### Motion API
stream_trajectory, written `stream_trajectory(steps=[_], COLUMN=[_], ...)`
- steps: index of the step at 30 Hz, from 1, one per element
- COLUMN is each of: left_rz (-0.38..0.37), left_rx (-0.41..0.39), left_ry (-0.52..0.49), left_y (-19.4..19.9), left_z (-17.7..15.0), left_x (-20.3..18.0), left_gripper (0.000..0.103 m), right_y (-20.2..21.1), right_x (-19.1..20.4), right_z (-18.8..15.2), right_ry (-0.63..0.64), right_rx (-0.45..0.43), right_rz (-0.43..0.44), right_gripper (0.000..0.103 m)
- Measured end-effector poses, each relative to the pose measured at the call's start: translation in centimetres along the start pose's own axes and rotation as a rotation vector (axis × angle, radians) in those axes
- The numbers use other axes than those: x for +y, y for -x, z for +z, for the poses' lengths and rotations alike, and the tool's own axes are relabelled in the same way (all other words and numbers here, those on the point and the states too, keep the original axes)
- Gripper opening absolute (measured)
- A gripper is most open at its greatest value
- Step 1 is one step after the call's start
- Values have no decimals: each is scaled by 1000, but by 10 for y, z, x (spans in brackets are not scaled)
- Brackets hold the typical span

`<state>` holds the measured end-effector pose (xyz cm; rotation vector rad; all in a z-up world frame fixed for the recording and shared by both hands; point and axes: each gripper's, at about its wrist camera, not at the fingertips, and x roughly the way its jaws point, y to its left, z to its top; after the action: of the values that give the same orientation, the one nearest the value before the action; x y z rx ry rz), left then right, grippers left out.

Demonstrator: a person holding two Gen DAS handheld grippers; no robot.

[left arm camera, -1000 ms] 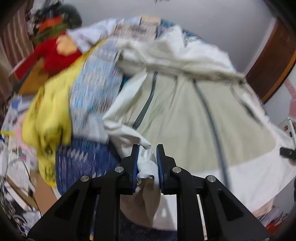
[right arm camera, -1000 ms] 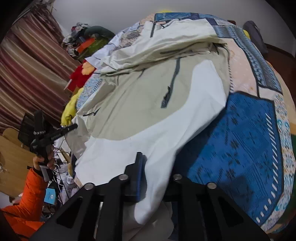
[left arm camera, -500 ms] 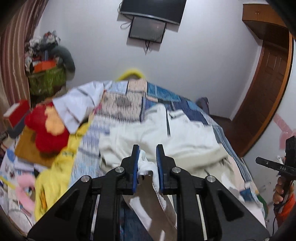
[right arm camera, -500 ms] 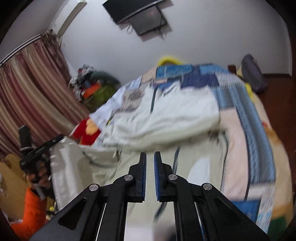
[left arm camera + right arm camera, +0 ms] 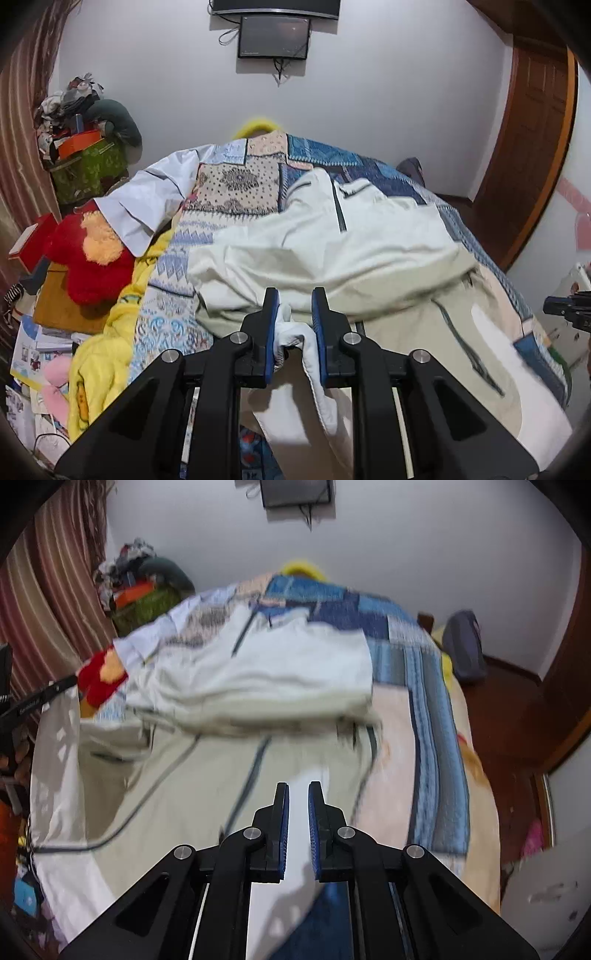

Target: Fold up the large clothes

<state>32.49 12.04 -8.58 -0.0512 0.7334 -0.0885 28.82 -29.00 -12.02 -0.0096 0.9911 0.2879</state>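
Jacket (image 5: pixel 332 243) lies across the quilt (image 5: pixel 236 192), upper half folded. Left gripper (image 5: pixel 293 325) pinches its white hem; right gripper (image 5: pixel 298 827) clamps white cloth, bare quilt (image 5: pixel 432 716) rightward.

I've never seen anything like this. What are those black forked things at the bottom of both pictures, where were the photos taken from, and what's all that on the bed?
The black forks are hand-held grippers, two-fingered tongs that a person works, one in each hand. A wide-angle camera sits on each and looks out along its fingers, so you get one picture per hand.

In the left-hand picture, the left gripper pinches a bunched white edge of a large cream and white jacket. In the blurrier right-hand picture, the right gripper appears to grip another white edge of the same jacket.

The jacket lies spread over a blue patchwork quilt on the bed. Beside it are a red plush toy, a yellow blanket and a white shirt.
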Motion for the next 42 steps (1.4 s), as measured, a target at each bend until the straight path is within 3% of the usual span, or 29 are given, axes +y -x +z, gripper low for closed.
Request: stream_trajectory(steps=[3,8,12,20,25,29,34,37,42], left_rz=[7,0,36,98,219,249,255,258,304], left_rx=[11,41,50,77,177,249,354,421,420], left_ry=[-10,8,6,36,71,144,173,154,71], left_y=[7,10,15,27,23,20,2,-14,-17], left_z=[-17,-39,-51,-82,-128,-165,-204,-222,-232], left_x=[-2,1,5,34,73,104,117,115,99], left_gripper=[17,17,17,17,17,17,18,19,19], right_y=[-4,-46,-56,-59,-62,-69,-71,-61,-9], right_x=[2,23,29,30,18,11,1,-3,3], right_z=[-25,-76,-90,-103,-97,-101,-96,-85,-75], right_ry=[-15,101,208,254,177,167,93,19,-144], right_rx=[92,311,255,205,217,219,241,311,261], right_rz=[66,0,-169,-215,-176,-225,-207,-191,36], right_gripper=[6,6,7,7,7,7,7,7,7])
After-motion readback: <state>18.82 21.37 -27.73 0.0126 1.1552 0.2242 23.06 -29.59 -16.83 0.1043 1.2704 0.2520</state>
